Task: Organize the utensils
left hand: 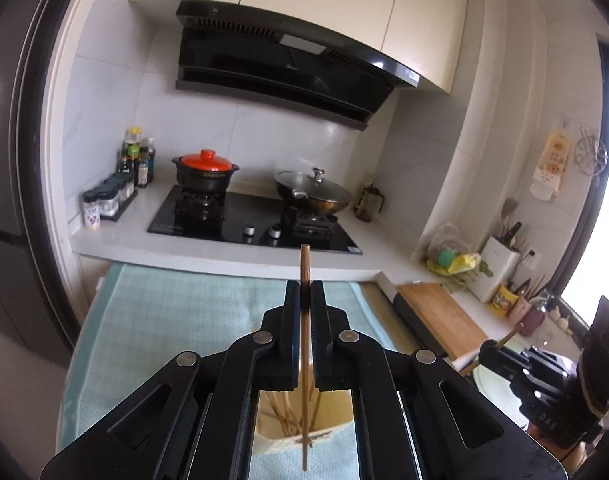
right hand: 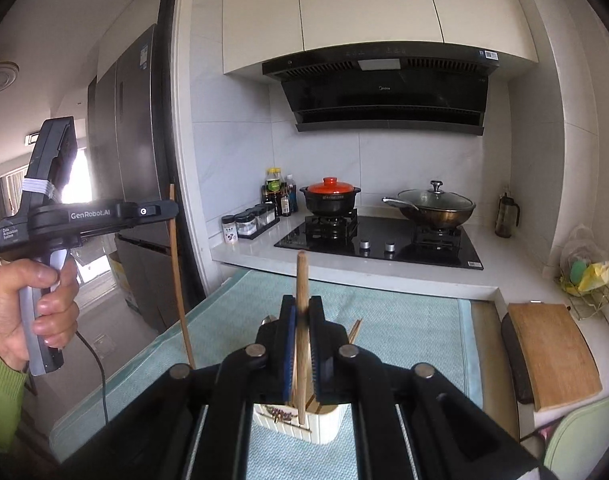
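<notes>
My left gripper [left hand: 304,294] is shut on an upright wooden chopstick [left hand: 304,264] whose lower end hangs over a cream holder [left hand: 336,420] with several chopsticks in it. The holder stands on a teal mat [left hand: 176,320]. My right gripper [right hand: 302,309] is shut on a second chopstick [right hand: 301,276], tilted slightly, just above the same holder [right hand: 324,424]. In the right wrist view the left gripper [right hand: 173,210] shows at the left, held by a hand [right hand: 44,304], with its chopstick [right hand: 178,284] hanging down. The right gripper [left hand: 487,350] appears at the left wrist view's right edge with its chopstick [left hand: 510,335].
Behind the mat runs a white counter [right hand: 384,272] with a black hob [right hand: 384,240], a red-lidded pot [right hand: 331,196], a lidded wok [right hand: 434,208] and spice jars [right hand: 248,220]. A wooden cutting board [right hand: 552,356] lies to the right, a fridge [right hand: 132,160] to the left.
</notes>
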Tool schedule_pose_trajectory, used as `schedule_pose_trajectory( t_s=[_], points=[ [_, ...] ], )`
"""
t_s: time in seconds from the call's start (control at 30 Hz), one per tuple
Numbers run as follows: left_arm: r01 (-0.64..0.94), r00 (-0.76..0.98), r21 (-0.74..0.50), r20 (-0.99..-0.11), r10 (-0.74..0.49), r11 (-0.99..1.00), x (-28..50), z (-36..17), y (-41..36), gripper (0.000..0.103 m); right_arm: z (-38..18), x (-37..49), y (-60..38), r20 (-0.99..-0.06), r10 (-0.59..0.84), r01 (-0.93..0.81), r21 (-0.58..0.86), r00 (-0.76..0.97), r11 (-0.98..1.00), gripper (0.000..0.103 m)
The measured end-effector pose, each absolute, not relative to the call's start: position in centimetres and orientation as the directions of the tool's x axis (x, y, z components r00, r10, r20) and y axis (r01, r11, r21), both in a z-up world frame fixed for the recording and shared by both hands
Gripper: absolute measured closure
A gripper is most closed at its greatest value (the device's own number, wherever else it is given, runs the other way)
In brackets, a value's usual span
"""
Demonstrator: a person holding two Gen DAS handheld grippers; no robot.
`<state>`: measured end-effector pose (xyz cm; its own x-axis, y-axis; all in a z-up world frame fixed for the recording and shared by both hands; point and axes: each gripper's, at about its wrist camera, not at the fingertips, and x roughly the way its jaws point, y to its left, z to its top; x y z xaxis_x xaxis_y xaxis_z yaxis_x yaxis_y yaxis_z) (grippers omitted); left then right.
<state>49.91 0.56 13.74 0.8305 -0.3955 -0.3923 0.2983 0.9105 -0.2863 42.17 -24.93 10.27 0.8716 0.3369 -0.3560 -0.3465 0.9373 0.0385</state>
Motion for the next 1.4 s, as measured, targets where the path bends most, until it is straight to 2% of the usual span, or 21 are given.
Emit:
schedule_pose_trajectory(
  t_s=[0.2,0.73,0.93,0.97,1.0,1.03,1.07,1.1,1.2,1.27,1.4],
  points=[
    [0.264,0.839,-0.262,-0.412,-0.355,0.928,54.6,12.0,-0.8,0.101,9.6,46.9,-23.7,-0.374,0.335,-0.347,0.038,0.865,0.937,0.097],
    [0.192,0.731,-0.233,-0.615,-0.298,0.953,61.8,-0.9,-3.6,0.101,-2.4,58.7,-22.2,-0.684,0.392,-0.36,0.198,0.615,0.911,0.096],
    [0.195,0.704,-0.206,-0.651,-0.283,0.959,61.8,-2.9,-4.4,0.099,-4.4,60.7,-20.9,-0.708,0.364,-0.358,0.166,0.605,0.919,0.092],
    [0.191,0.704,-0.204,-0.653,-0.279,0.96,61.7,-3.0,-4.4,0.097,-4.4,60.9,-21.0,-0.704,0.362,-0.351,0.168,0.611,0.921,0.083],
    [0.191,0.703,-0.203,-0.655,-0.278,0.96,61.5,-3.0,-4.3,0.084,-4.3,61.0,-21.1,-0.695,0.365,-0.347,0.175,0.619,0.921,0.075],
    [0.187,0.706,-0.197,-0.655,-0.271,0.962,61.2,-2.9,-4.2,0.058,-4.1,61.0,-21.3,-0.682,0.376,-0.349,0.185,0.627,0.919,0.058],
    [0.175,0.716,-0.184,-0.65,-0.253,0.967,60.8,-2.7,-4.1,0.044,-3.9,60.9,-21.5,-0.668,0.385,-0.35,0.195,0.637,0.916,0.047],
    [0.16,0.736,-0.167,-0.637,-0.23,0.973,60.1,-2.4,-3.8,0.025,-3.5,60.6,-21.7,-0.654,0.391,-0.35,0.201,0.648,0.915,0.046],
    [0.154,0.782,-0.117,-0.593,-0.193,0.981,57.5,-1.1,-3.1,0.012,-2.4,59.3,-22.3,-0.626,0.382,-0.343,0.189,0.679,0.92,0.041],
    [0.138,0.805,-0.087,-0.57,-0.163,0.987,55.3,-0.3,-2.7,0.002,-1.4,57.7,-22.7,-0.603,0.361,-0.334,0.162,0.711,0.928,0.032],
    [0.091,0.851,-0.038,-0.517,-0.098,0.995,50.6,1.2,-2.3,0.001,0.8,53.7,-23.0,-0.55,0.321,-0.324,0.096,0.771,0.941,0.023]
  ],
)
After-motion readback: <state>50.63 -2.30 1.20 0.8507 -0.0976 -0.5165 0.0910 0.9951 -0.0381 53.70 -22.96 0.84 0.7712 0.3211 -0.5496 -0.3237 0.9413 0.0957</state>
